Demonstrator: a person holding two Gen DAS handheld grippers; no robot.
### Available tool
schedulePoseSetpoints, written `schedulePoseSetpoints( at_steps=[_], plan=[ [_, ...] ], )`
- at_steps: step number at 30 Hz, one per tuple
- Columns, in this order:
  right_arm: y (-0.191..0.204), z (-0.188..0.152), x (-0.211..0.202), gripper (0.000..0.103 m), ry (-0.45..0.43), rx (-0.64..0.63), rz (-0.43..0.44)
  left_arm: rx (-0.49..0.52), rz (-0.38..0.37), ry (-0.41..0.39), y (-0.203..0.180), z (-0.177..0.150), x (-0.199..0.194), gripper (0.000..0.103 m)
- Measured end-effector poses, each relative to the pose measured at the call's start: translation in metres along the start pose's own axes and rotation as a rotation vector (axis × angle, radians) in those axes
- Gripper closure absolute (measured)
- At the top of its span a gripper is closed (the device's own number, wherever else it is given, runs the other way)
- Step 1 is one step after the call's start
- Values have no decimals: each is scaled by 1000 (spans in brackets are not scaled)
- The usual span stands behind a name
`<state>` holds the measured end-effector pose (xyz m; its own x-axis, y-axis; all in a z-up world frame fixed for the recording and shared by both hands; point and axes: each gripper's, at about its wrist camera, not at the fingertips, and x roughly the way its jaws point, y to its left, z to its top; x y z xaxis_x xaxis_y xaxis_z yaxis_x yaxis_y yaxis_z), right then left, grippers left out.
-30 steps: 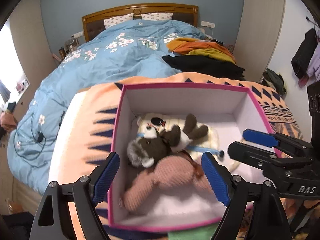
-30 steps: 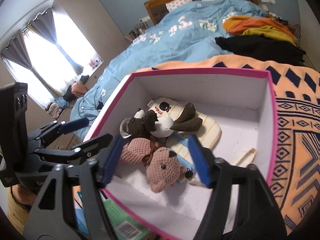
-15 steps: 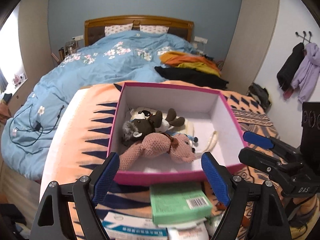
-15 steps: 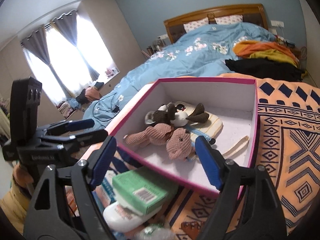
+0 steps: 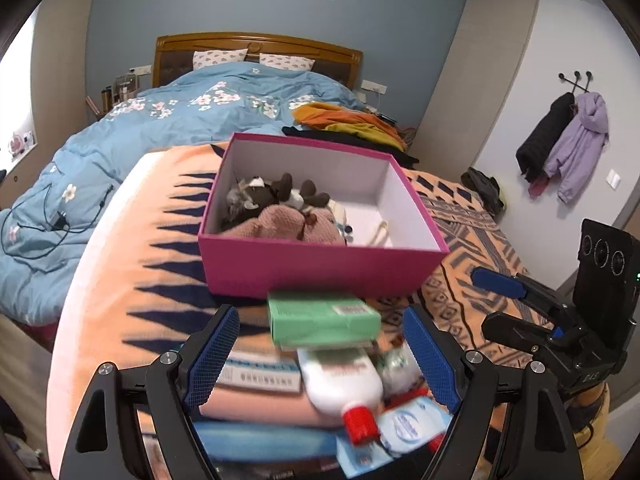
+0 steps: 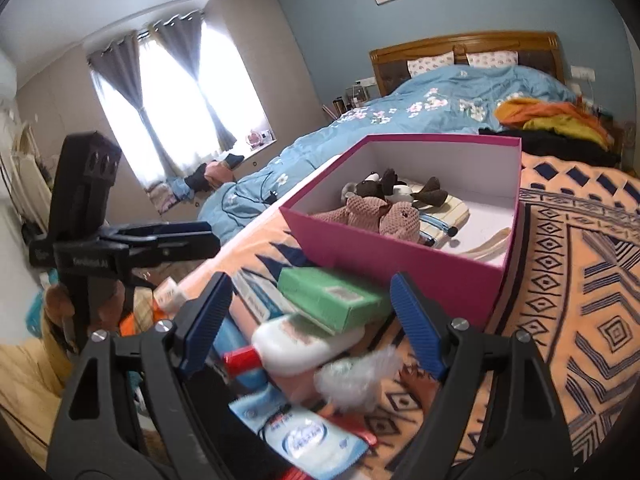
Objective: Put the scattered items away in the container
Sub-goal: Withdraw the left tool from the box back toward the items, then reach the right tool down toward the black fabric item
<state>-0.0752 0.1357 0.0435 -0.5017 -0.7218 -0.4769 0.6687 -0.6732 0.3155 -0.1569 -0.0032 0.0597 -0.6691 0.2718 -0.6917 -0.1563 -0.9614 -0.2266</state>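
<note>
A pink box (image 5: 320,266) (image 6: 404,254) stands on the orange patterned blanket and holds a pink knitted plush (image 5: 280,222) (image 6: 372,218) and a dark brown plush (image 5: 264,196) (image 6: 380,188). In front of it lies a pile: a green box (image 5: 320,318) (image 6: 332,298), a white bottle with a red cap (image 5: 344,380) (image 6: 296,342), a white-and-blue box (image 5: 256,374) and a blue-white pouch (image 5: 412,426) (image 6: 304,446). My left gripper (image 5: 320,356) is open and empty above the pile. My right gripper (image 6: 310,320) is open and empty, also over the pile.
A clear crumpled wrapper (image 6: 356,376) lies by the pile. A blue floral duvet (image 5: 160,120) covers the bed behind. Orange and black clothes (image 5: 352,124) lie beyond the box. Coats (image 5: 560,140) hang on the right wall. A window with curtains (image 6: 168,100) is at the left.
Both grippers have pulled back from over the box, open and empty. The pile of items in front of the box has come into view beneath them.
</note>
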Motion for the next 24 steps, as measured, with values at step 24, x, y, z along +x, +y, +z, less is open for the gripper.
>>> schedulePoseSetpoints(
  at_steps=[24],
  plan=[
    [33, -100, -10, 20, 134, -107, 2, 125, -118, 29, -5, -112, -15, 17]
  ],
)
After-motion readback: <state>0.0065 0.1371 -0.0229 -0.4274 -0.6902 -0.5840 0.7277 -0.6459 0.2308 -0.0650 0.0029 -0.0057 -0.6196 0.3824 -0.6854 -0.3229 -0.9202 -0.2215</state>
